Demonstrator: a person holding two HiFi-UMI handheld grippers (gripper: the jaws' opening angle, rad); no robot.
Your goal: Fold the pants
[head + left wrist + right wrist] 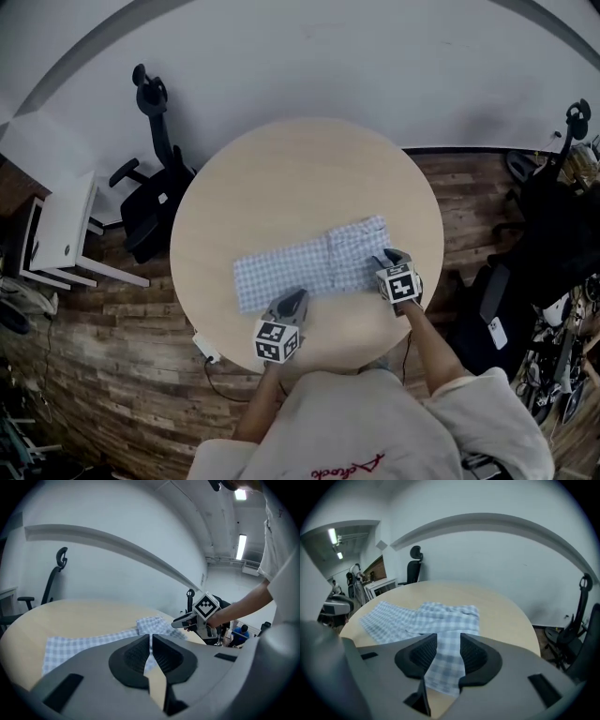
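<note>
Blue-and-white checked pants (309, 262) lie flat in a long strip across the near half of the round table (300, 159). My left gripper (293, 300) sits at the strip's near edge around its middle. In the left gripper view its jaws (150, 637) are shut, tips together, with no cloth seen pinched and the pants (93, 641) flat beyond them. My right gripper (388, 259) is at the pants' right end. Its jaws (448, 641) stand wide open above the cloth (440, 620), pads not pressing on it. The right gripper (187, 620) also shows in the left gripper view.
A black office chair (155, 187) and a white desk (56, 225) stand left of the table on the wooden floor. More dark chairs and gear (553, 225) crowd the right. A white power strip (208, 352) with a cable hangs at the table's near-left edge.
</note>
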